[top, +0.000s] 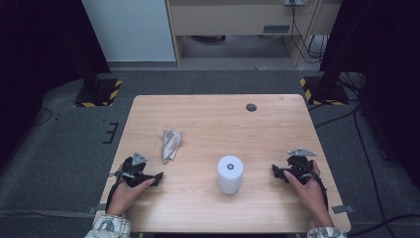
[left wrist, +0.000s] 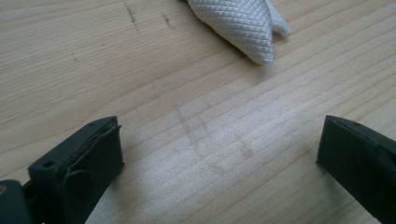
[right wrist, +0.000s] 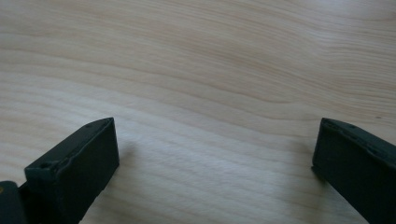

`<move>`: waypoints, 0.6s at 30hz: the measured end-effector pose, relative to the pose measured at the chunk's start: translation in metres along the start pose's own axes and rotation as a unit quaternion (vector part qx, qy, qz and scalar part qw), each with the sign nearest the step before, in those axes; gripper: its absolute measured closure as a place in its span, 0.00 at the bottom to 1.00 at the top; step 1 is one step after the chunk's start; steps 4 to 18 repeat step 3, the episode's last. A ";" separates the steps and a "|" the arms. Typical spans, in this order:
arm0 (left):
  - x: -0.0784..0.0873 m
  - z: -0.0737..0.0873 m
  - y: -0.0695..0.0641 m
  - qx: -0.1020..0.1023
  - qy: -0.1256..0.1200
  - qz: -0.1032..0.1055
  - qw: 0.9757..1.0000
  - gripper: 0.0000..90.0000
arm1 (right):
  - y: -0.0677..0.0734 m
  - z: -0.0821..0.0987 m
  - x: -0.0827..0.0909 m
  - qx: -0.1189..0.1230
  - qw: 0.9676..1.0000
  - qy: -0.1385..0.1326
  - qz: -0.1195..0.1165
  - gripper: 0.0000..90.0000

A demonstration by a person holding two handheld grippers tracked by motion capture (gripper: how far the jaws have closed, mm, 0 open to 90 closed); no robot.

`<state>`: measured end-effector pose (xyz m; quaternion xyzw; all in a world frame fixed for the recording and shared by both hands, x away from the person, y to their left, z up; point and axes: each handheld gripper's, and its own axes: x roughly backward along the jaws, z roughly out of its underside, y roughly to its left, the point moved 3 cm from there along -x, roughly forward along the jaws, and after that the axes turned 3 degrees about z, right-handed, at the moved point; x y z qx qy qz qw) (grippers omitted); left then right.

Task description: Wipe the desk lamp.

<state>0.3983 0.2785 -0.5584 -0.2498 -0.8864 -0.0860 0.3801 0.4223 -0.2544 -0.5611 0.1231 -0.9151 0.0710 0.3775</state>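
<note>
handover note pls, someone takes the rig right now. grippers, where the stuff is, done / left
Left gripper: open, empty, low over the table's near-left part, the crumpled white cloth just ahead of it.
Right gripper: open, empty, near-right, bare wood between its jaws.
White roll: upright near the front edge, between the two grippers, touched by neither.
Done: nothing gripped yet.
Left: likely grasp the cloth with the left; the roll looks closer to the right.
</note>
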 end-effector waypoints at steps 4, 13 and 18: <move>0.000 0.000 0.000 0.000 0.000 0.000 1.000 0.00 | 0.008 0.001 0.001 0.011 1.000 0.002 -0.012 0.01; 0.000 0.000 0.000 0.000 0.000 0.000 1.000 0.00 | 0.008 0.001 0.001 0.011 1.000 0.002 -0.012 0.01; 0.000 0.000 0.000 0.000 0.000 0.000 1.000 0.00 | 0.008 0.001 0.001 0.011 1.000 0.002 -0.012 0.01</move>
